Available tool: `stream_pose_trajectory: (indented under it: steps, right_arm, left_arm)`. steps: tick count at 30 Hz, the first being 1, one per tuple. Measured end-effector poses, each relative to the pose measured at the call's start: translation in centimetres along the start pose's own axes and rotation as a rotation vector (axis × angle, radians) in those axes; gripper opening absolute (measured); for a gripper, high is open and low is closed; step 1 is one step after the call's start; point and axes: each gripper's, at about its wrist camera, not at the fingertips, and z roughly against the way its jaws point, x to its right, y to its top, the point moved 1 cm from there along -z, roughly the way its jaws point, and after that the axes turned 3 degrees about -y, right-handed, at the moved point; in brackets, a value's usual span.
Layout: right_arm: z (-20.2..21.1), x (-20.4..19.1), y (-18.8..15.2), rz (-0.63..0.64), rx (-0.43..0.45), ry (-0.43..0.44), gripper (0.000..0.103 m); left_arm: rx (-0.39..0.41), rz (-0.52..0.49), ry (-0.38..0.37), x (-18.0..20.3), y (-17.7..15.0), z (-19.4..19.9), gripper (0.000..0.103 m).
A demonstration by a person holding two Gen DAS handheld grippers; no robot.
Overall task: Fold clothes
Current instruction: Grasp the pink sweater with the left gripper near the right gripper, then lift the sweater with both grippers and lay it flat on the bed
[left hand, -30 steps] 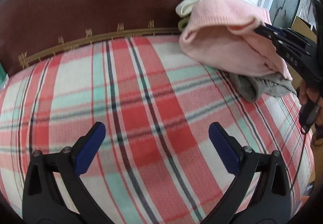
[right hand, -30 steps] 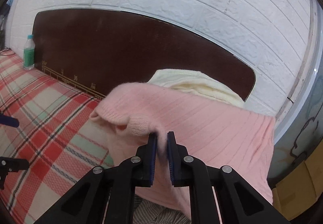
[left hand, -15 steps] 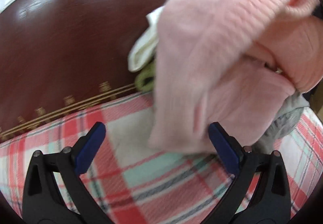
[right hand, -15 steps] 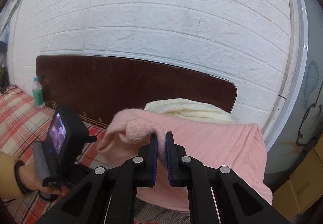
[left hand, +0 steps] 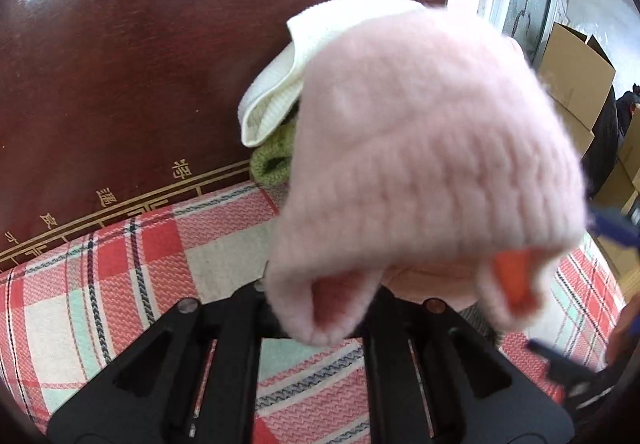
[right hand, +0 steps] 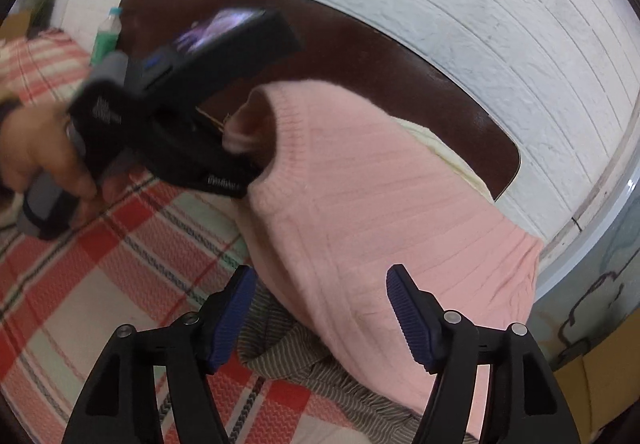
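The left gripper (left hand: pixel 316 308) clenches the fluffy pink knitted sweater's (right hand: pixel 360 211) cuff — sleeve stretching toward the headboard — while the right gripper (right hand: pixel 322 314) gapes, released.

Pink sweater (right hand: pixel 360 203) fuzzy ribbed knit, cream garment (left hand: pixel 320 63) fine ribbed knit, green item (left hand: pixel 274 161) coarse knit, grey garment (right hand: pixel 304 360) thin striped knit, bedspread (left hand: pixel 120 284) woven textured plaid cloth, headboard (left hand: pixel 140 43) glossy dark wood, grippers' bodies matt black plastic, right gripper (right hand: pixel 320 314) pads ridged blue rubber.
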Motion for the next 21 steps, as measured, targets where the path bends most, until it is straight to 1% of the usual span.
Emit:
stream_pose_trajectory:
  steps: [1, 4, 7, 8, 9, 10, 11, 12, 13, 16, 18, 20, 21]
  right_arm:
    - [-0.5, -0.6, -0.1, 0.023, 0.0, -0.007, 0.07]
    - [-2.0, -1.8, 0.2, 0.057, 0.025, -0.073, 0.07]
    - [-3.3, -1.3, 1.1, 0.001, 0.048, -0.107, 0.069]
    - [-3.9, -1.0, 1.4, -0.016, 0.035, -0.132, 0.068]
    - [-4.3, -0.5, 1.5, -0.037, 0.015, -0.135, 0.065]
    - [-4.7, 0.0, 1.6, -0.058, -0.005, -0.138, 0.051]
    - [-5.1, 0.5, 1.7, -0.079, -0.025, -0.14, 0.032]
    - [-5.5, 1.0, 1.8, -0.1, -0.044, -0.143, 0.022]
    - [-4.0, 1.8, 2.3, -0.116, -0.018, -0.161, 0.006]
    - [0.5, 4.4, 3.9, -0.165, 0.06, -0.215, 0.006]
    - [3.4, 6.1, 4.9, -0.197, 0.113, -0.251, 0.006]
    - [6.4, 7.9, 5.9, -0.229, 0.165, -0.287, 0.006]
    - [7.9, 8.7, 6.5, -0.245, 0.192, -0.305, 0.006]
  left_arm:
    - [0.0, 0.006, -0.006, -0.1, 0.2, 0.2, 0.01]
    - [-0.002, -0.002, -0.003, -0.3, 0.8, 0.5, 0.01]
    - [-0.011, -0.001, -0.007, -0.4, 1.1, 0.7, 0.01]
    - [-0.012, -0.002, -0.007, -0.4, 1.2, 0.7, 0.01]
    - [-0.016, -0.005, -0.005, -0.4, 1.2, 0.6, 0.01]
    - [-0.024, -0.006, -0.006, -0.4, 1.3, 0.5, 0.01]
    - [-0.029, -0.007, -0.008, -0.4, 1.3, 0.5, 0.01]
    - [-0.029, -0.007, -0.012, -0.4, 1.4, 0.5, 0.01]
    - [-0.03, -0.006, -0.015, -0.4, 1.4, 0.6, 0.01]
    - [0.002, 0.0, -0.018, -0.3, 1.7, 1.9, 0.009]
    - [0.056, 0.012, -0.021, -0.2, 2.3, 3.7, 0.008]
    - [0.116, 0.025, -0.05, 0.2, 3.3, 6.1, 0.008]
    - [0.152, 0.015, -0.069, 0.8, 3.9, 7.5, 0.008]
